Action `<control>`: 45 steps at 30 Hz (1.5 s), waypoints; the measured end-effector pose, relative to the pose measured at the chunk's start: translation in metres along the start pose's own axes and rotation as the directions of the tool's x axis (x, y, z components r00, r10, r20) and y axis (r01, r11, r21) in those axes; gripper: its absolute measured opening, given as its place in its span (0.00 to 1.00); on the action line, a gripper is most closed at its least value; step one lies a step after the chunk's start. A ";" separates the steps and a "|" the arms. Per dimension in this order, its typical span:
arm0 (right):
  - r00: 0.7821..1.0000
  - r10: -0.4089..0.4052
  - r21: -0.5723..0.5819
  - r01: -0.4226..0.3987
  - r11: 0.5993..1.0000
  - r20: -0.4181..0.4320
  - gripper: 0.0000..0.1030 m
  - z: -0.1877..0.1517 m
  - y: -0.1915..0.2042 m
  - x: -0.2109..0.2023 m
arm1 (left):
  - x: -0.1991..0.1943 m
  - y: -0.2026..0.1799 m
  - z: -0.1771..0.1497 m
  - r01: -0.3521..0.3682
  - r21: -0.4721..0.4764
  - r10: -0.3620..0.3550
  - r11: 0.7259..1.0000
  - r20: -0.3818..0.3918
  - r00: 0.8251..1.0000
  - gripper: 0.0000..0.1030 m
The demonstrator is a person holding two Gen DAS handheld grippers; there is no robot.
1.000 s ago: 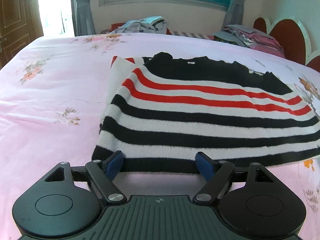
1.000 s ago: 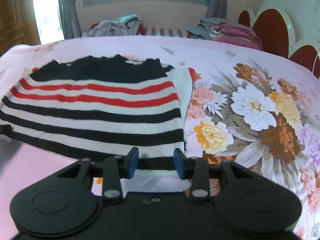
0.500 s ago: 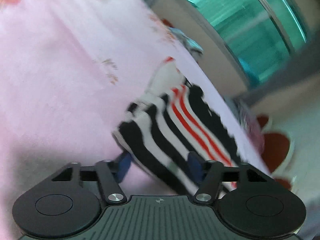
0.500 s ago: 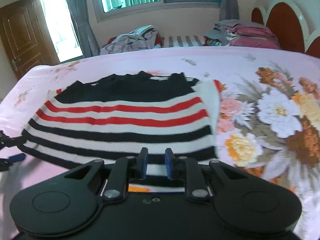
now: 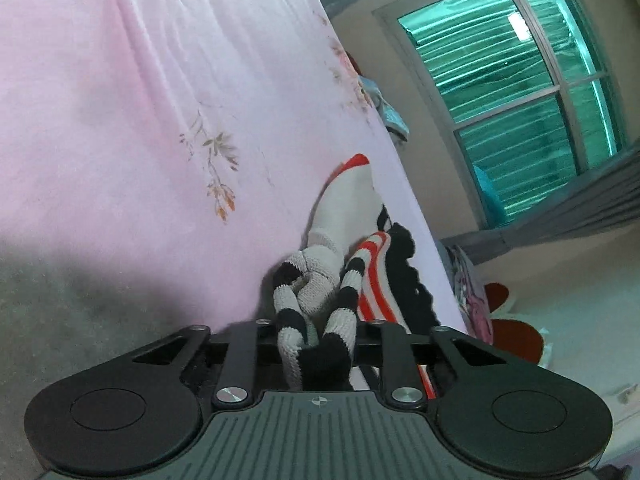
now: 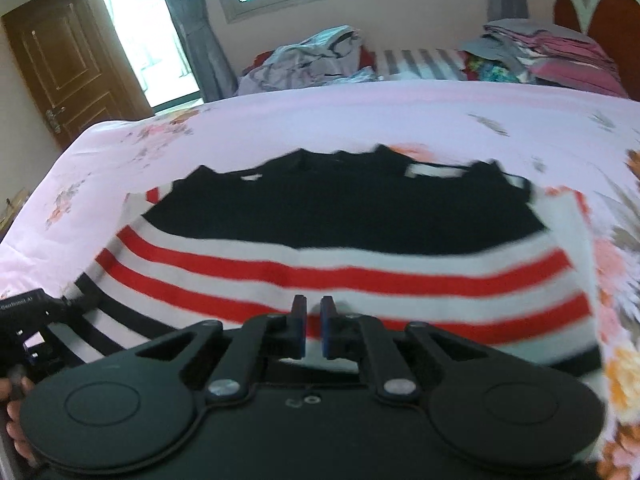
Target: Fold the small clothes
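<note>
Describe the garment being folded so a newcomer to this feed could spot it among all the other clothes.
Start at the big pink floral bed. The sweater lies flat in its middle, nearer than the crumpled clothes pile and the folded stack along the far edge. It alone is knitted with a black top and red, white and black stripes.

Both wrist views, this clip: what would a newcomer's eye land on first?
The striped sweater, black, white and red, lies across the middle of the pink floral bedspread. In the left wrist view its bunched corner sits between the left gripper jaws as they close. Beyond the bed's far edge lie a loose clothes heap and a folded stack by the headboard.
</note>
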State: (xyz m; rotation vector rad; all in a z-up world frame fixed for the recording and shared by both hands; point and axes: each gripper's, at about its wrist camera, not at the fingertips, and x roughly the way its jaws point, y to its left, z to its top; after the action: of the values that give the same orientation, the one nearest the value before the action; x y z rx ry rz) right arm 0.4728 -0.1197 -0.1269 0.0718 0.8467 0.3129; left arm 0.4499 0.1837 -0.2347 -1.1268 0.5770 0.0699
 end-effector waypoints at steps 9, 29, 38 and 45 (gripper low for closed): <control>0.996 -0.045 -0.055 0.041 0.998 -0.071 0.01 -0.009 -0.002 0.019 | 0.000 0.000 0.002 -0.004 0.035 0.004 0.999 -0.026 1.000 0.18; 0.975 0.087 0.404 -0.165 0.899 0.205 0.12 -0.020 -0.209 -0.115 | 0.074 -0.265 -0.207 0.094 0.702 0.163 0.706 -0.290 0.943 0.18; 0.952 0.231 0.429 -0.297 0.853 0.201 0.61 -0.028 -0.235 -0.132 | 0.011 -0.289 -0.199 0.097 0.721 0.142 0.686 -0.264 0.954 0.59; 0.948 0.309 0.437 -0.312 0.843 0.080 0.60 -0.016 -0.202 -0.083 | 0.008 -0.246 -0.102 -0.074 0.677 0.190 0.733 -0.099 0.977 0.59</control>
State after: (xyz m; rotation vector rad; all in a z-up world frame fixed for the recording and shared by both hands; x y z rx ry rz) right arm 0.4586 -0.3377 -0.1152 0.6469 0.8881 0.4181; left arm 0.4988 -0.0152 -0.0650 -0.3765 0.7505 -0.1063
